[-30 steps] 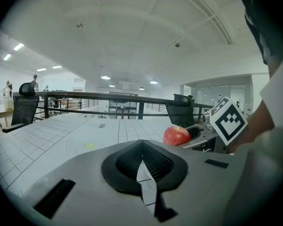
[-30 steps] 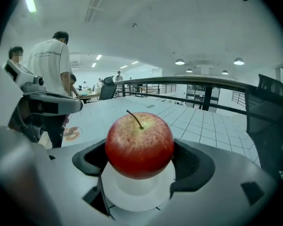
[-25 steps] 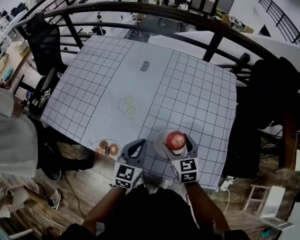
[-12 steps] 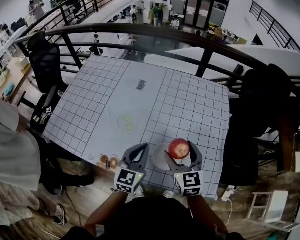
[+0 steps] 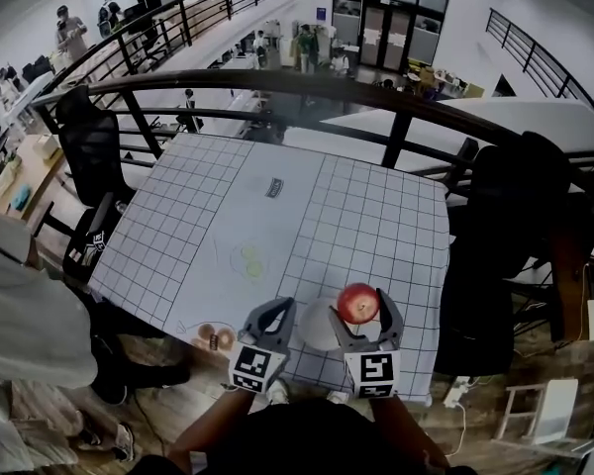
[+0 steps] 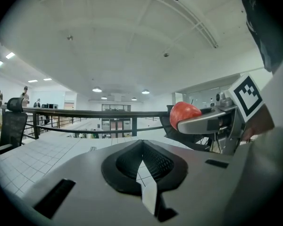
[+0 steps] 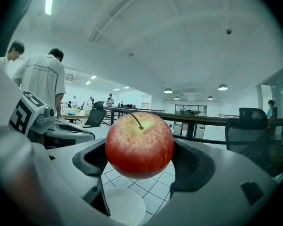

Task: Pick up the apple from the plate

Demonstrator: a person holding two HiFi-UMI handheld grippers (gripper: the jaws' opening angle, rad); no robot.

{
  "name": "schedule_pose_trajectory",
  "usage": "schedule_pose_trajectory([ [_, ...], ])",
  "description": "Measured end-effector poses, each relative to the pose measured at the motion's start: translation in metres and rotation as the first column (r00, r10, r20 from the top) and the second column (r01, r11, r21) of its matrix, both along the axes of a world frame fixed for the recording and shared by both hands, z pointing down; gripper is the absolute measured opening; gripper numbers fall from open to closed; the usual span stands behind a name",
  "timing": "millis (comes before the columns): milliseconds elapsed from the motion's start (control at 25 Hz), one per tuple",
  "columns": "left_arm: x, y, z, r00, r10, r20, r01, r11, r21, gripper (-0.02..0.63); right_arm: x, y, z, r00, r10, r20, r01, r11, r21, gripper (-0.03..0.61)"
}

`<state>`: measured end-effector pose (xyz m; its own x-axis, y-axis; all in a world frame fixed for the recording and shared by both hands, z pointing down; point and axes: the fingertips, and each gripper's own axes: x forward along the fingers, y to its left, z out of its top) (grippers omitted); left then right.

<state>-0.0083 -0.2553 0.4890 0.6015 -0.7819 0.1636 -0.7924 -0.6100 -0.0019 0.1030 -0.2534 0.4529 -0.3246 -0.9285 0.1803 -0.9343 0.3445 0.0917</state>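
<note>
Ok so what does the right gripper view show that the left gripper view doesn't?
Only the right gripper view shows the white plate on the table under the apple, the apple's stem, and the right gripper with its jaws pressed on the apple's two sides. Only the left gripper view shows the left gripper, jaws closed together with nothing between them. Both show the red apple held above the gridded table, and the dark railing beyond.
</note>
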Motion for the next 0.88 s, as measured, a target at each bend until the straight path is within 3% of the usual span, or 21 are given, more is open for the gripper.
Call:
schedule_pose_trajectory([
  [880, -0.008, 0.009, -0.007, 1.000, -0.014, 0.012, 0.014, 1.000, 0.015, 0.020, -0.010, 0.001, -0.005, 0.999, -0.032, -0.032, 0.032, 0.999, 0.017, 0.423],
])
